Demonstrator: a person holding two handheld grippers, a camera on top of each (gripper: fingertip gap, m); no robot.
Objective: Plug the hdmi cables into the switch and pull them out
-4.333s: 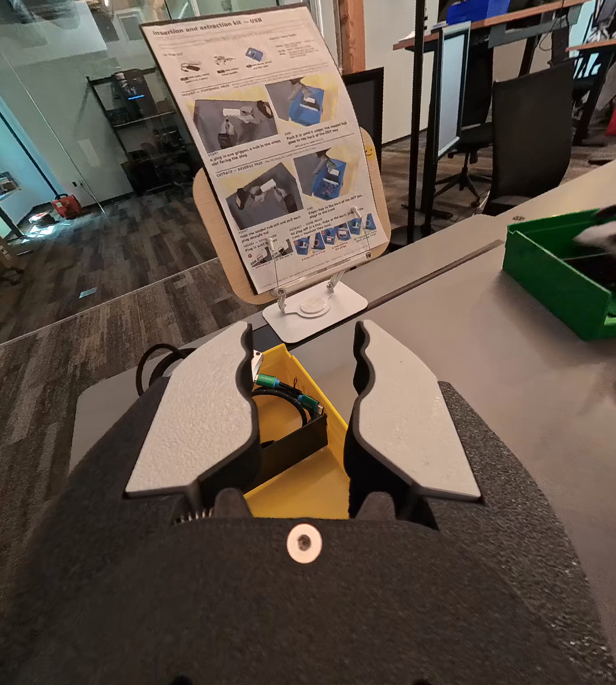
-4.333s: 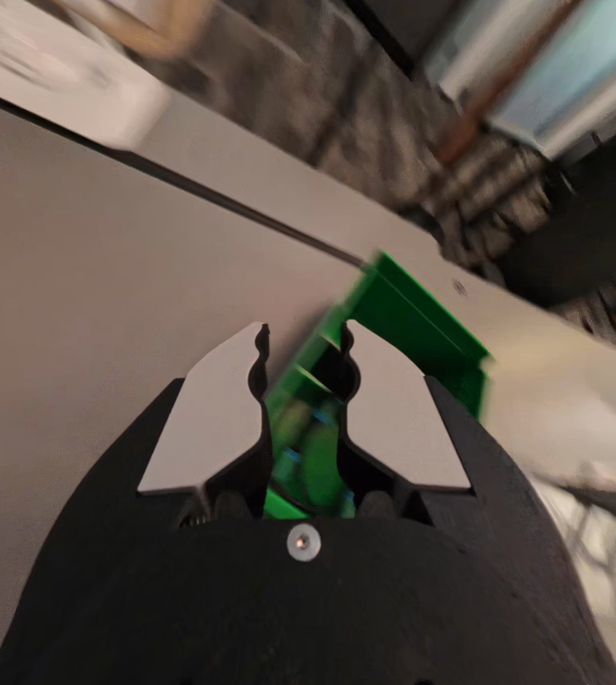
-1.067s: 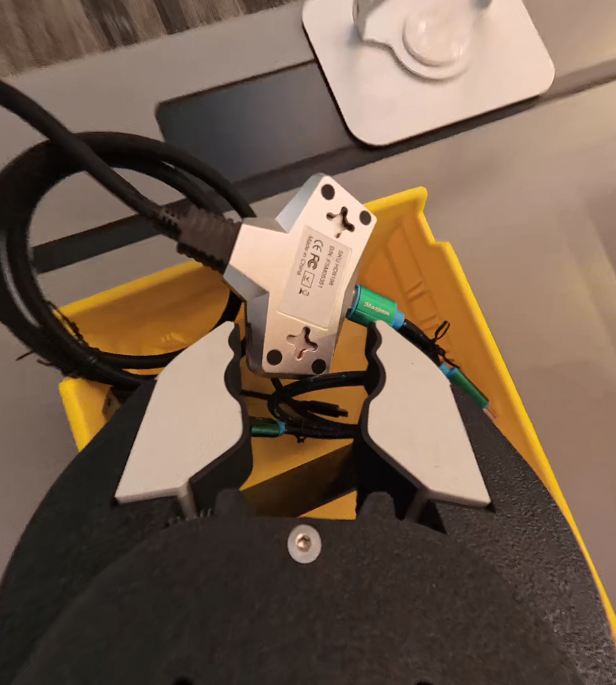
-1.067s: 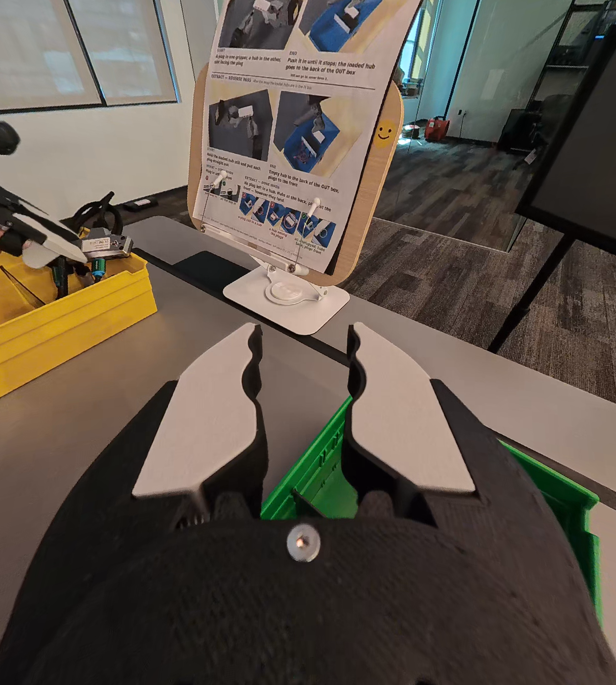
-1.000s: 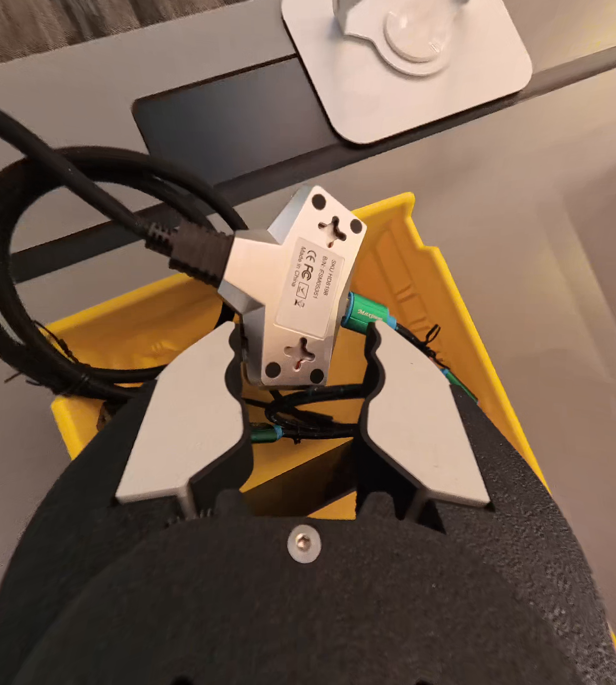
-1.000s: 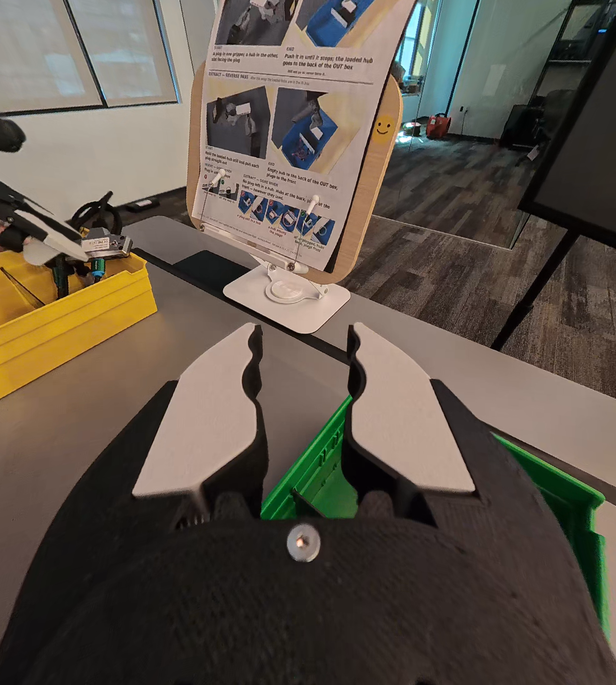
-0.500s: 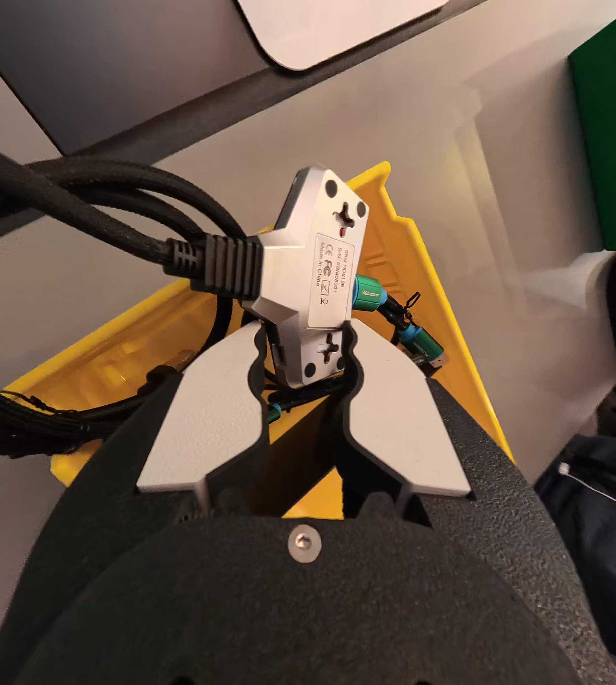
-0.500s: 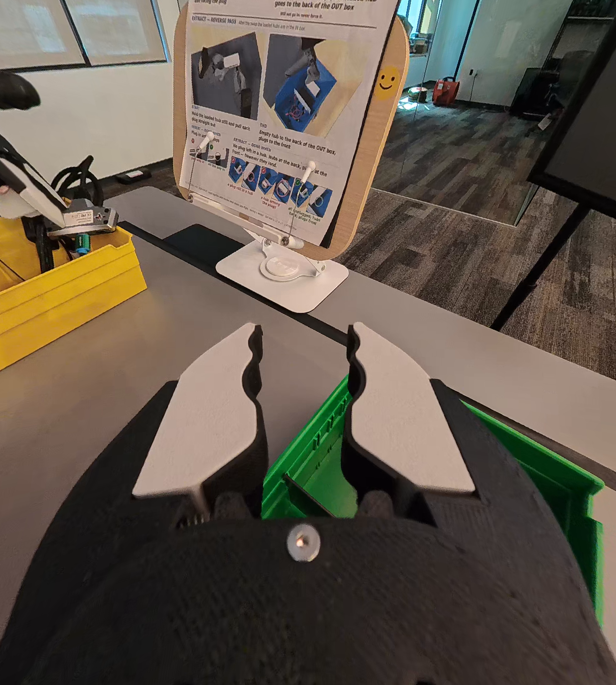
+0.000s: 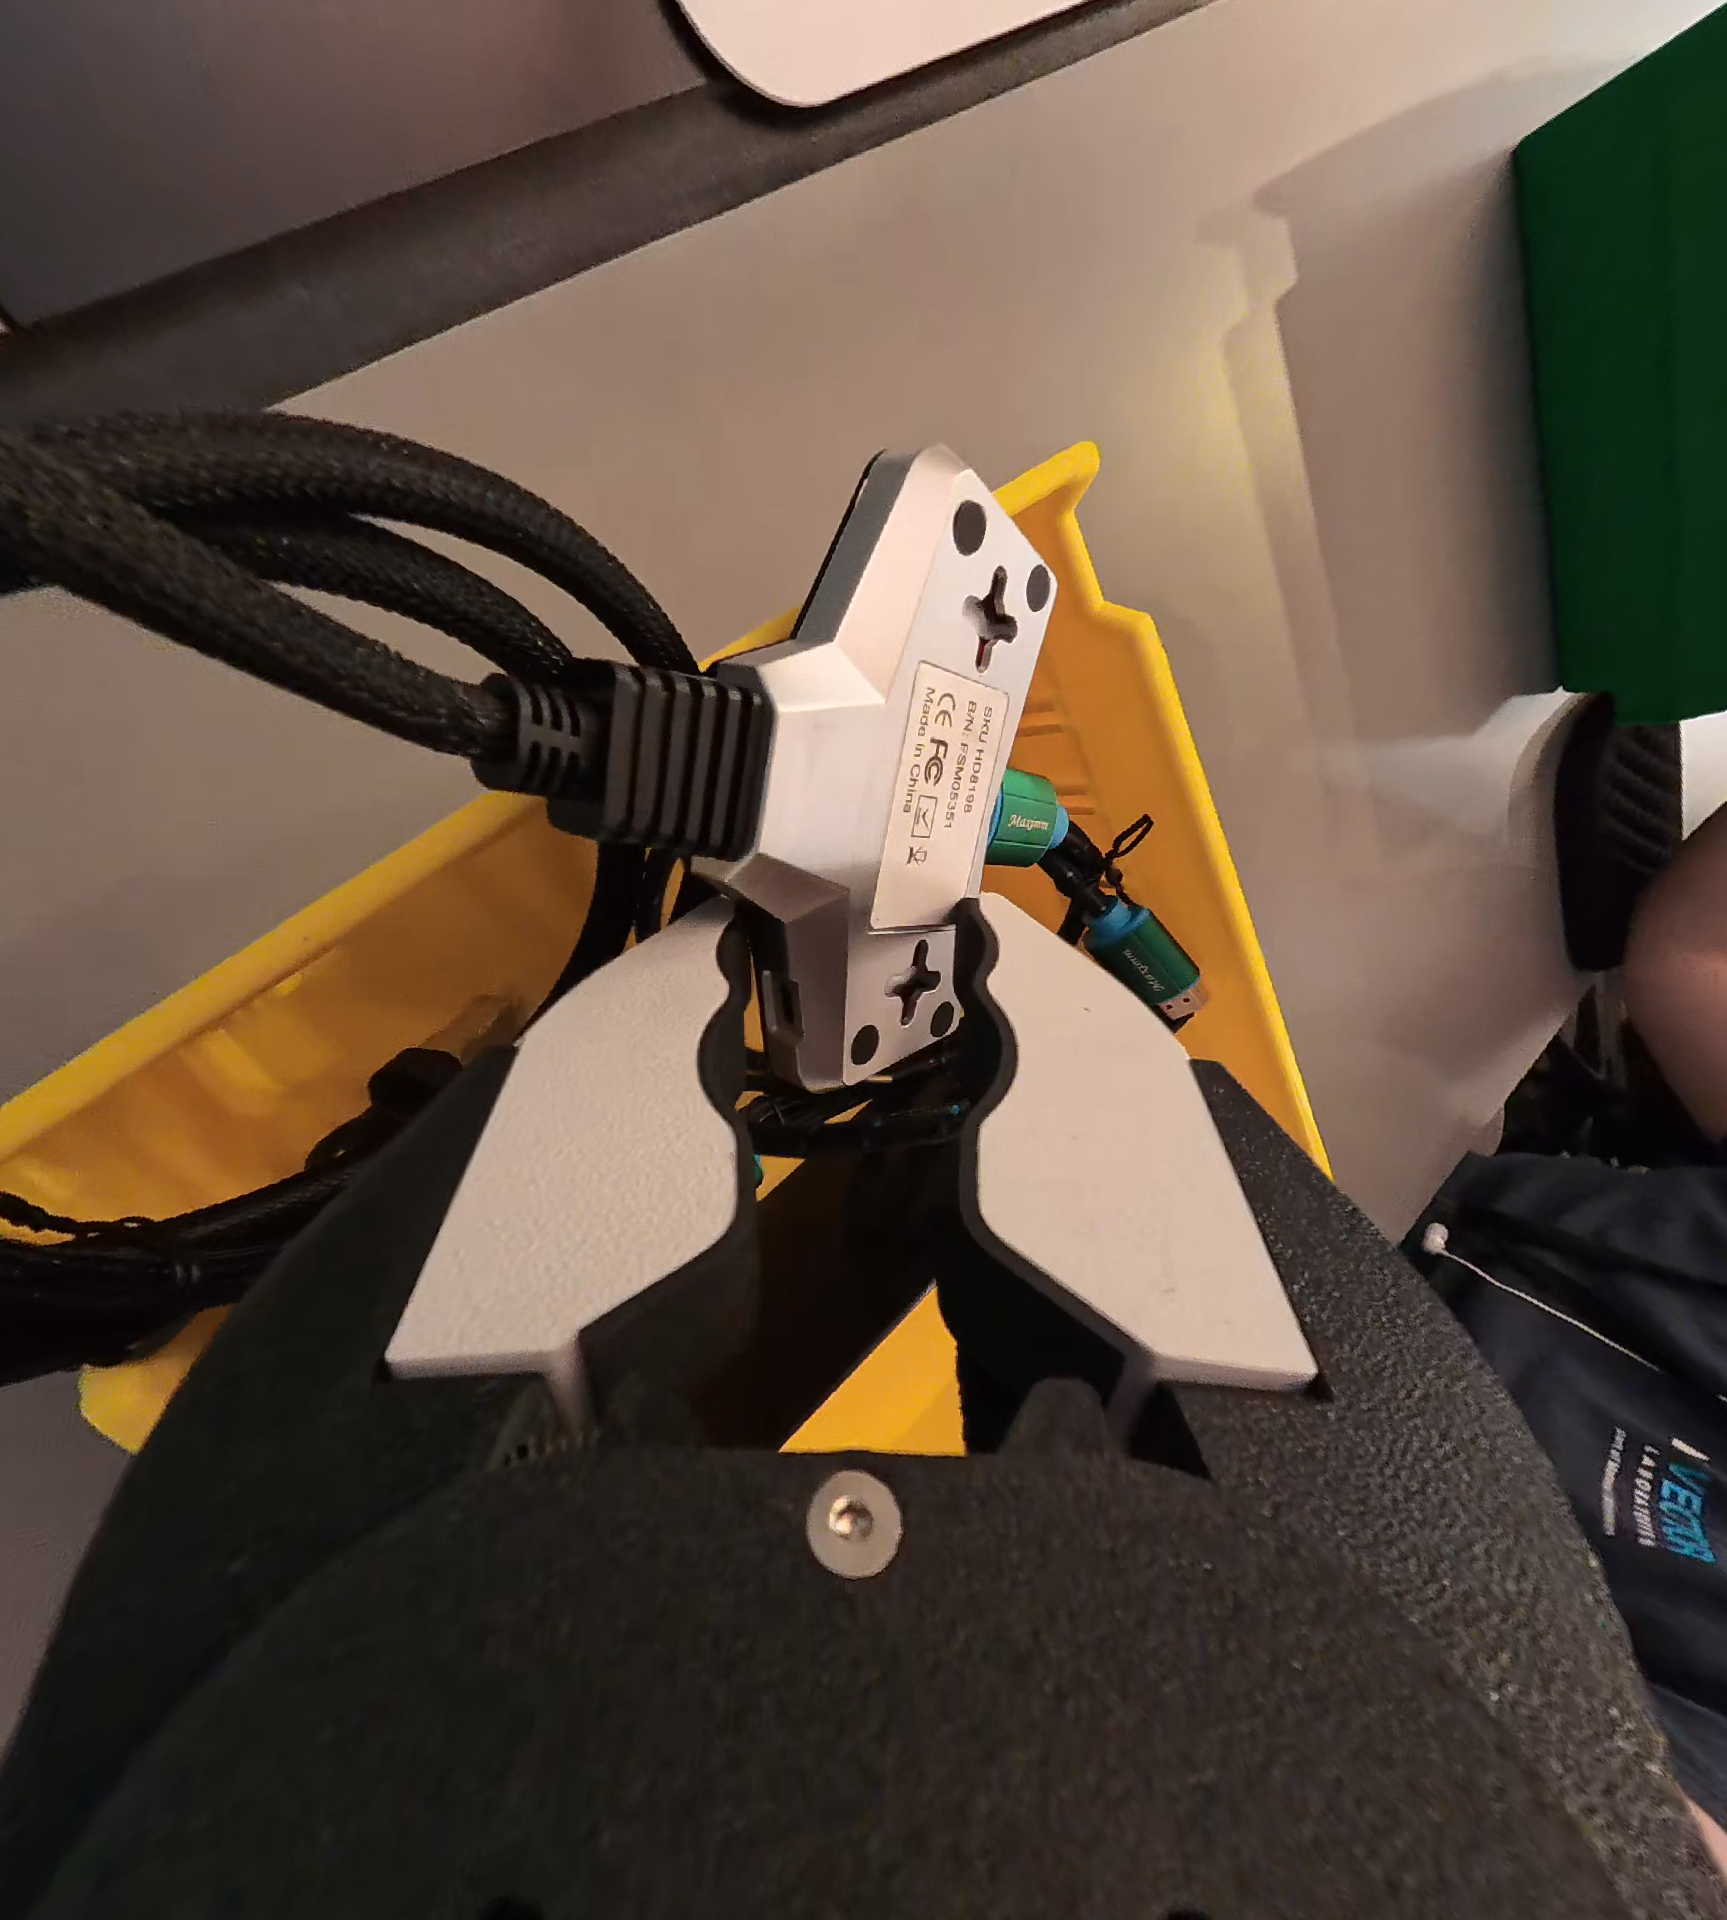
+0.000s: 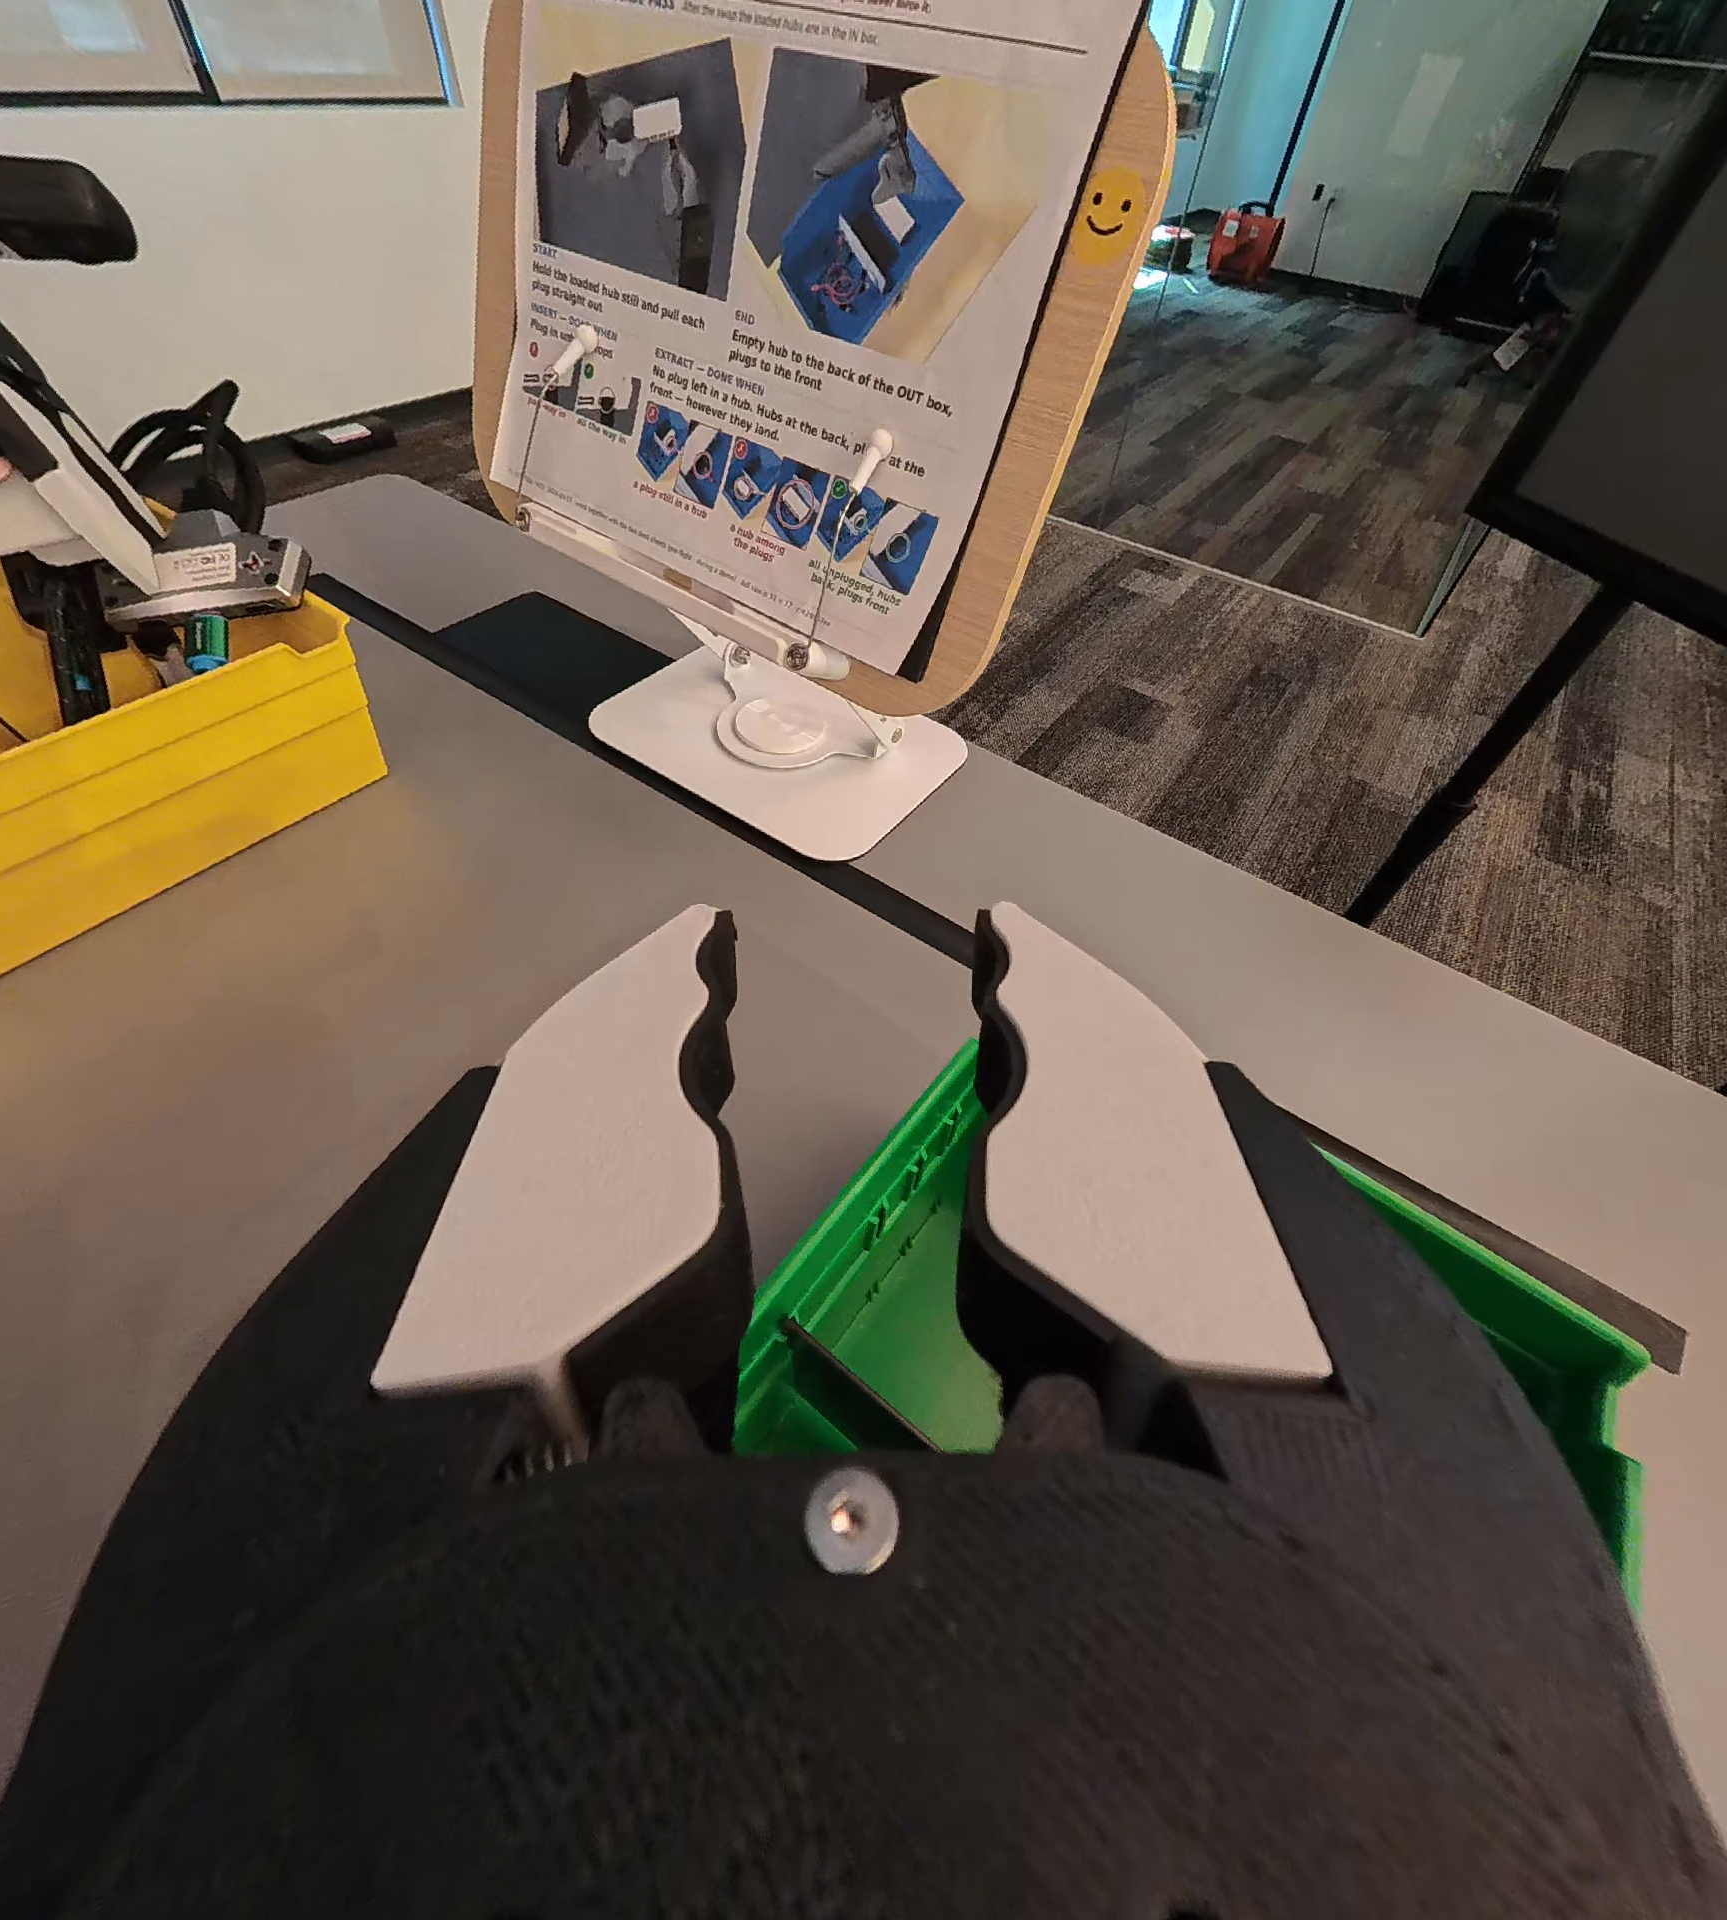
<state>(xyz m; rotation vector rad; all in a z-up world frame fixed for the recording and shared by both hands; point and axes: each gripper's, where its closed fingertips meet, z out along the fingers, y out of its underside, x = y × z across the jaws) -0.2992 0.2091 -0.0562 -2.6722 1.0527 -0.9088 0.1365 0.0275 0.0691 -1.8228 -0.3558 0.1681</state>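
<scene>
My left gripper [image 9: 854, 971] is shut on the near end of a silver HDMI switch [image 9: 906, 748] and holds it above the yellow bin [image 9: 1139, 748]. A thick black braided cable [image 9: 319, 582] runs from the switch to the left. A green-ended HDMI plug [image 9: 1023, 821] sits in the switch's right side, and a second green plug [image 9: 1145, 961] hangs loose below it. My right gripper [image 10: 851, 961] is open and empty above the green bin [image 10: 900, 1247]. The right wrist view also shows the left gripper [image 10: 59, 488] holding the switch [image 10: 215, 577] over the yellow bin [image 10: 142, 758].
An instruction sheet on a wooden board with a white base [image 10: 786, 748] stands at the back of the grey table [image 10: 215, 1039]. The green bin [image 9: 1669, 364] shows at the left wrist view's right edge. A person's dark jacket [image 9: 1617, 1351] is at lower right. The gap from one gripper's tips to the other's is roughly 50 centimeters.
My left gripper has closed on the switch and lifted it, tilting toward the right. My right gripper has stayed open above the green bin, dipping slightly.
</scene>
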